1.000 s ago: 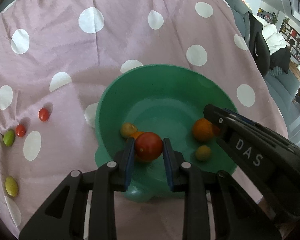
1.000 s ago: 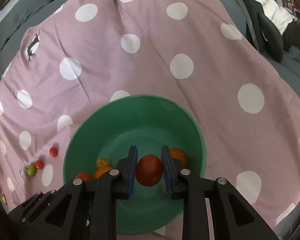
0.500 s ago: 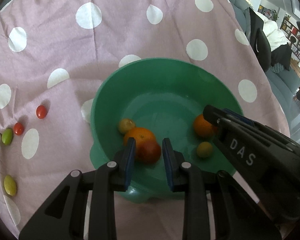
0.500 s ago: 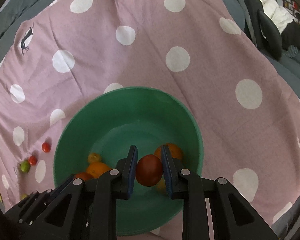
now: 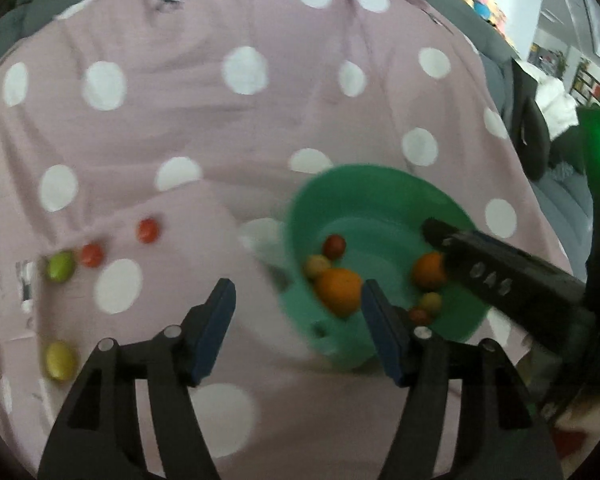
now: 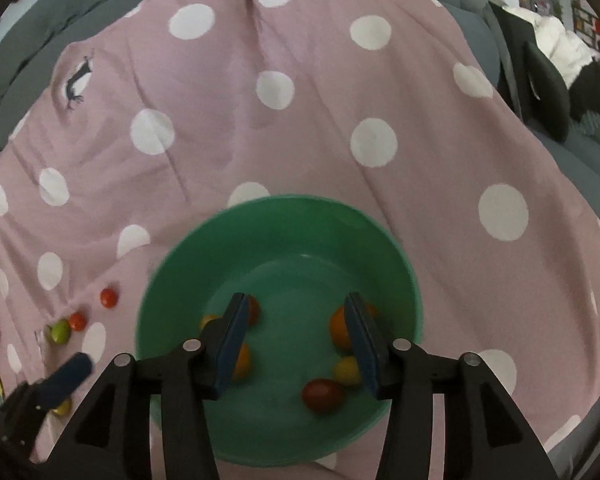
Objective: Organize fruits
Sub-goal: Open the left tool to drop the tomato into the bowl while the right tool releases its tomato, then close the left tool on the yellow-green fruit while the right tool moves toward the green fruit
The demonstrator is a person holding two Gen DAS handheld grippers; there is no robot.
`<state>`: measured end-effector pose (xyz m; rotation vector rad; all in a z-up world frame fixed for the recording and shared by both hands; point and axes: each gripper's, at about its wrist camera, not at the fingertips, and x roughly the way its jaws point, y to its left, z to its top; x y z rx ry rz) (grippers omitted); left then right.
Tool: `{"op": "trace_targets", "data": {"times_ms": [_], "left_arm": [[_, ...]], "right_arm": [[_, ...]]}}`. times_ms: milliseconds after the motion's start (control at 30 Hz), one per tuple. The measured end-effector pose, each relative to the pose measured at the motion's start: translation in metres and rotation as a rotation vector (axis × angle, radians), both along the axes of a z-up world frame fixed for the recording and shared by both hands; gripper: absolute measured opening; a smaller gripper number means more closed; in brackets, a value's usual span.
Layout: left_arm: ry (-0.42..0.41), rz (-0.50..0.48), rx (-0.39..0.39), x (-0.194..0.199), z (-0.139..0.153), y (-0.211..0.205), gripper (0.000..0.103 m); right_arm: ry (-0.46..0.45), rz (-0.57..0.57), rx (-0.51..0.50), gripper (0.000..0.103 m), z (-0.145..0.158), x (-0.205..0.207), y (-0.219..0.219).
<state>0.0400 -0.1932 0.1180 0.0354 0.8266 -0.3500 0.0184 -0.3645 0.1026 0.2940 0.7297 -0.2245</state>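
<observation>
A green bowl (image 6: 388,248) sits on the pink dotted cloth and holds several fruits: two oranges (image 5: 339,291), small yellow ones and red tomatoes, one (image 6: 322,395) lying just below my right gripper (image 6: 298,344). That gripper is open and empty over the bowl. My left gripper (image 5: 298,330) is open and empty, over the cloth at the bowl's left edge (image 5: 296,216). On the cloth to the left lie two red tomatoes (image 5: 147,230), a green fruit (image 5: 61,267) and a yellow fruit (image 5: 60,360).
The pink cloth (image 6: 300,128) covers a grey sofa. Dark cushions and white bedding (image 6: 556,52) lie at the far right. The right gripper's body (image 5: 512,280) reaches over the bowl's right side in the left wrist view.
Both grippers opened and dropped their red tomatoes into the bowl. The left gripper has swung left, so the bowl now sits right of it.
</observation>
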Motion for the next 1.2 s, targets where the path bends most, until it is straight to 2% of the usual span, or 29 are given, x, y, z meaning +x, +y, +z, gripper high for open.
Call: {"op": "trace_targets", "data": {"times_ms": [67, 167, 333, 433, 567, 733, 800, 900, 1033, 1200], "left_arm": [[-0.006, 0.044, 0.005, -0.003, 0.002, 0.022, 0.065], [-0.006, 0.106, 0.015, -0.005, 0.003, 0.057, 0.075], [-0.018, 0.227, 0.034, -0.01, 0.006, 0.122, 0.076], [-0.01, 0.324, -0.009, -0.012, 0.002, 0.165, 0.077], [0.029, 0.404, -0.055, -0.009, -0.007, 0.208, 0.077], [0.054, 0.44, -0.125, -0.008, -0.013, 0.239, 0.074], [0.061, 0.431, -0.143, -0.008, -0.016, 0.244, 0.058], [0.095, 0.372, -0.149, -0.004, -0.023, 0.24, 0.051], [0.162, 0.33, -0.167, 0.005, -0.037, 0.235, 0.05], [0.203, 0.316, -0.13, 0.013, -0.053, 0.226, 0.035]], "right_arm": [[-0.015, 0.016, -0.006, 0.05, 0.004, -0.001, 0.006], [-0.033, 0.045, -0.017, 0.05, 0.01, -0.001, 0.017], [-0.072, 0.127, -0.021, 0.05, 0.019, 0.002, 0.045], [-0.095, 0.215, -0.007, 0.05, 0.024, 0.004, 0.071], [-0.105, 0.346, 0.025, 0.05, 0.021, 0.01, 0.108], [-0.068, 0.473, 0.032, 0.05, 0.007, 0.019, 0.151], [-0.044, 0.503, 0.037, 0.05, -0.001, 0.022, 0.163], [0.002, 0.541, 0.038, 0.05, -0.015, 0.026, 0.18], [0.043, 0.571, 0.046, 0.05, -0.028, 0.029, 0.192], [0.065, 0.579, 0.059, 0.05, -0.033, 0.029, 0.192]]}}
